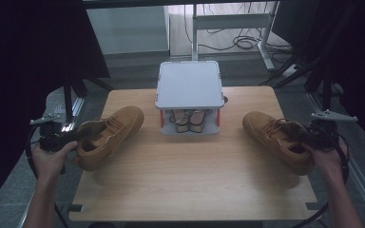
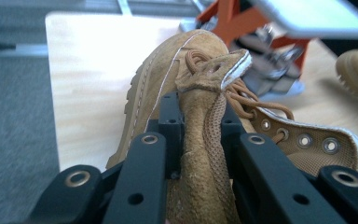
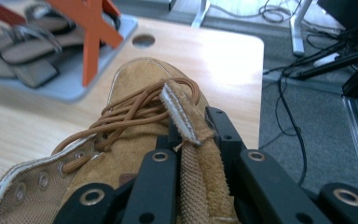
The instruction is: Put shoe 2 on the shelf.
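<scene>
At the left of the high view, the left gripper (image 1: 76,137) has its jaws pinching the tongue of a tan suede lace-up boot (image 1: 108,137), which lies over the left edge of the pale wooden bench (image 1: 195,175). At the right, the right gripper (image 1: 300,133) pinches the tongue of the matching tan suede boot (image 1: 274,137). Between them at the upper centre stands a grey two-tier rack with orange legs (image 1: 189,84), sandals on its lower shelf.

Sandals (image 1: 189,120) half hidden under the rack's top (image 1: 188,84) — right boot's (image 3: 135,140) heel cut off.
</scene>
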Demonstrator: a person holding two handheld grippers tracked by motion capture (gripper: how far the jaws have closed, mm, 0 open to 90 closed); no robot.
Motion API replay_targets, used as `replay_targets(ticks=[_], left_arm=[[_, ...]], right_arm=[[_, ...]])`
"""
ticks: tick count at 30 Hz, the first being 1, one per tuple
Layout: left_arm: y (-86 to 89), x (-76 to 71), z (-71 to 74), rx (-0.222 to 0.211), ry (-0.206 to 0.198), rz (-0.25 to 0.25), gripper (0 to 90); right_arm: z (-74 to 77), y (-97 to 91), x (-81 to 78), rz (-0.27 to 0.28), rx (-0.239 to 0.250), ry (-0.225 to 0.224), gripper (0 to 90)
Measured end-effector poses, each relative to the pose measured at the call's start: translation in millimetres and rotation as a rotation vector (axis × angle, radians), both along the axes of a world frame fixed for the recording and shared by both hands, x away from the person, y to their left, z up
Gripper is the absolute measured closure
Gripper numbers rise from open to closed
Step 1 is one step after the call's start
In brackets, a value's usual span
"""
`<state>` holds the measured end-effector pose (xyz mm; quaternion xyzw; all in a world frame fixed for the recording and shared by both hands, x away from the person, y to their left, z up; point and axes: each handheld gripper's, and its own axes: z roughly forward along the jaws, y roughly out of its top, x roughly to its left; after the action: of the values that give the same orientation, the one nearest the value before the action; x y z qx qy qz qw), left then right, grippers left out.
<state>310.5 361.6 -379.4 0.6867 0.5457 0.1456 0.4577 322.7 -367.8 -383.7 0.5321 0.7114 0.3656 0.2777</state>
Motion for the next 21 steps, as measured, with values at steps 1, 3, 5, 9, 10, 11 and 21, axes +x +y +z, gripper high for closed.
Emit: replay_targets(ticks=[1, 3, 5, 9, 10, 11, 21], left_arm=[[-0.7, -0.7, 3.9, -0.003, -0.015, 0.001, 78.0], [-2.0, -2.1, 12.6, -0.01, -0.04, 0.002, 77.9], [-2.5, -2.3, 19.7, -0.022, -0.055, -0.002, 77.7], [-6.0, -3.6, 32.8, -0.03, -0.082, -0.008, 77.7], [-7.2, -3.6, 35.2, -0.033, -0.086, -0.007, 77.7], [-8.2, -3.5, 37.4, -0.037, -0.09, -0.008, 77.7], [-16.6, -3.5, 57.8, -0.077, -0.138, -0.009, 77.8]], right_arm=[[2.2, -0.6, -1.0, 0.0, 0.004, -0.01, 81.6], [8.9, -1.7, -3.8, -0.008, 0.024, -0.03, 81.6], [16.9, -2.9, -7.0, -0.019, 0.046, -0.056, 81.6], [32.0, -4.7, -12.7, -0.036, 0.085, -0.097, 81.6], [35.8, -4.5, -14.0, -0.039, 0.091, -0.106, 81.6], [39.6, -3.9, -15.4, -0.04, 0.099, -0.114, 81.6], [70.6, 6.3, -24.6, -0.018, 0.154, -0.186, 81.6]])
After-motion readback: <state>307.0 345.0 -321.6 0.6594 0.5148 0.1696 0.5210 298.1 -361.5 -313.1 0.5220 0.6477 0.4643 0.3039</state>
